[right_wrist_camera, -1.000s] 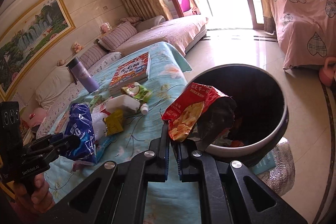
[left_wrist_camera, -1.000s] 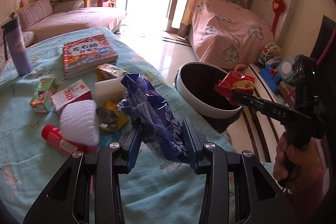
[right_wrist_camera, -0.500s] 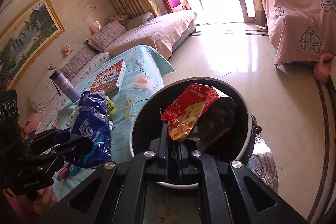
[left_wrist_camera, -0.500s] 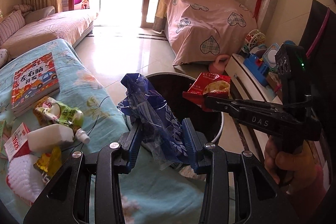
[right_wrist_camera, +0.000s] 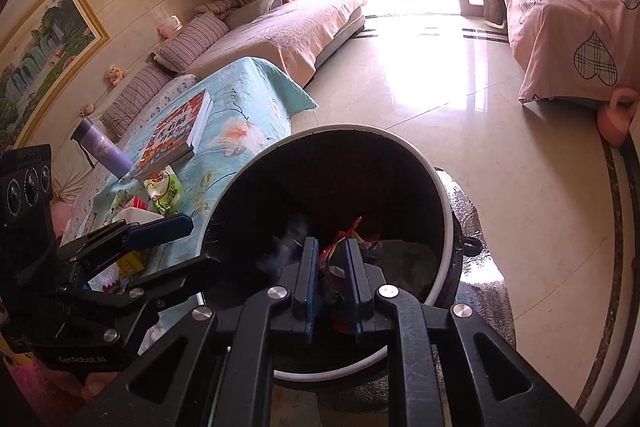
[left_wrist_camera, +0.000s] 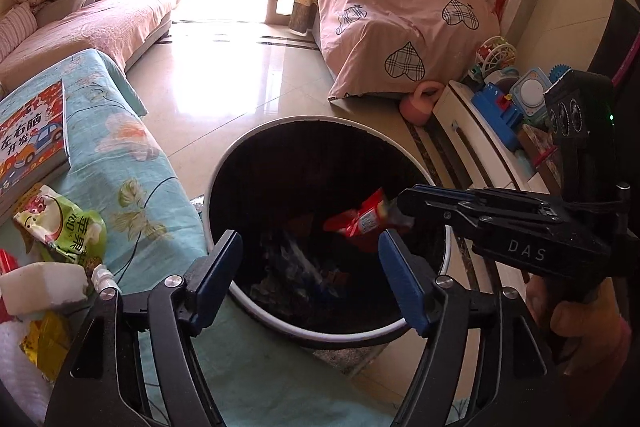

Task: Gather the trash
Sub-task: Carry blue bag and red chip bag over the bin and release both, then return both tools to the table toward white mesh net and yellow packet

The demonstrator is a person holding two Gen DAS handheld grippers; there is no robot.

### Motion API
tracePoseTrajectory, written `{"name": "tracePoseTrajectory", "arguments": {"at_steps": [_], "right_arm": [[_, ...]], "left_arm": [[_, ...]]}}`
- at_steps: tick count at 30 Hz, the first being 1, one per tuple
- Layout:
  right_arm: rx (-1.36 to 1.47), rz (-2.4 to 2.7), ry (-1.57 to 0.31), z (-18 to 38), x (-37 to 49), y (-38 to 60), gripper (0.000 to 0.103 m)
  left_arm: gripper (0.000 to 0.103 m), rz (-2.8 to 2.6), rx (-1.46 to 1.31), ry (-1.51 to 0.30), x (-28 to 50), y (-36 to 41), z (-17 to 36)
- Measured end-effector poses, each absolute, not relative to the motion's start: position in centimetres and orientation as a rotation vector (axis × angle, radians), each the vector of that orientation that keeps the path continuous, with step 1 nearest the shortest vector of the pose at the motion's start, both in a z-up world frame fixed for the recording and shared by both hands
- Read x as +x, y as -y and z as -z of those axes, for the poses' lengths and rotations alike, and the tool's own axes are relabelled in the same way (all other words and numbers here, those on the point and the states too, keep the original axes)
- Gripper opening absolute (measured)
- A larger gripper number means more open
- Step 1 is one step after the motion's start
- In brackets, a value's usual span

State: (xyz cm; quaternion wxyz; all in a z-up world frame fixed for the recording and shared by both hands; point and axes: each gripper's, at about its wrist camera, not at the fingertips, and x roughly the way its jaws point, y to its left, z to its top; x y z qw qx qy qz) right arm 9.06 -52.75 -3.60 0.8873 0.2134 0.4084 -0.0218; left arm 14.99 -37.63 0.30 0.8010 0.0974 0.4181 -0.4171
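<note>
1. The left gripper (left_wrist_camera: pixel 310 273) hangs over the trash bin (left_wrist_camera: pixel 224 171), its jaws spreading wide with nothing between them.
2. The blue wrapper (left_wrist_camera: pixel 296 263) lies inside the bin.
3. The right gripper (right_wrist_camera: pixel 328 259) is over the bin too; its jaws are parting, and the red snack bag (right_wrist_camera: pixel 334 255) sits between them, pad contact unclear.
4. A green packet (left_wrist_camera: pixel 64 227) lies on the table at left.

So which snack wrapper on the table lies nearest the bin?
The green snack wrapper beside the book; the yellow wrapper lies further from the bin.
</note>
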Motion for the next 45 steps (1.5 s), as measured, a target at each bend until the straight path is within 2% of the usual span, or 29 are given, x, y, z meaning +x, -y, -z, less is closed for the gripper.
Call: {"name": "tracePoseTrajectory", "arguments": {"at_steps": [2,4,5,6,11,13,15,17,19,25,32,34,37,43,45], "right_arm": [[0.446,0.045,-0.831,3.3,8.5,52.8,0.031],[0.439,0.044,-0.809,2.8,7.9,52.6,0.038],[0.430,0.050,-0.790,2.5,7.6,52.5,0.039],[0.417,0.064,-0.761,2.1,7.2,52.4,0.039],[0.260,0.211,-0.556,-0.7,4.7,52.4,0.063],[0.210,0.261,-0.496,-1.8,3.5,53.0,0.063],[0.145,0.325,-0.420,-2.8,1.9,53.7,0.068],[0.075,0.419,-0.358,-3.2,0.1,54.5,0.081],[0.034,0.508,-0.325,-2.8,-1.6,55.5,0.086],[0.227,0.600,-0.512,-1.6,-7.2,57.8,0.087],[0.442,0.271,-0.618,-6.9,-9.3,49.3,0.088],[0.507,0.095,-0.622,-8.7,-8.2,45.7,0.092],[0.494,-0.086,-0.569,-10.3,-6.1,40.2,0.103],[0.476,-0.196,-0.633,-4.9,2.4,33.4,0.101],[0.467,-0.197,-0.654,-2.8,5.0,32.3,0.094]], "left_arm": [[0.074,0.892,0.190,-0.888,14.4,36.4,-0.6],[0.077,0.888,0.166,-0.877,13.8,34.9,-1.0],[0.077,0.883,0.151,-0.869,13.4,34.0,-1.1],[0.078,0.880,0.136,-0.861,13.0,33.1,-1.3],[0.079,0.869,0.082,-0.823,10.7,28.3,-1.8],[0.079,0.853,0.076,-0.798,9.7,26.6,-2.2],[0.079,0.854,0.066,-0.779,8.7,24.9,-2.4],[0.080,0.851,0.051,-0.768,8.0,22.9,-2.5],[0.081,0.850,0.042,-0.759,7.1,21.1,-2.6],[0.082,0.796,0.060,-0.744,5.5,15.0,-2.3],[0.083,0.629,0.080,-0.777,5.9,8.7,-1.5],[0.083,0.585,0.067,-0.782,6.3,7.2,-1.9],[0.083,0.523,0.040,-0.775,7.2,5.5,-2.5],[0.085,0.465,-0.005,-0.805,10.4,5.0,-2.2],[0.084,0.464,-0.022,-0.823,11.7,5.6,-1.7]]}}
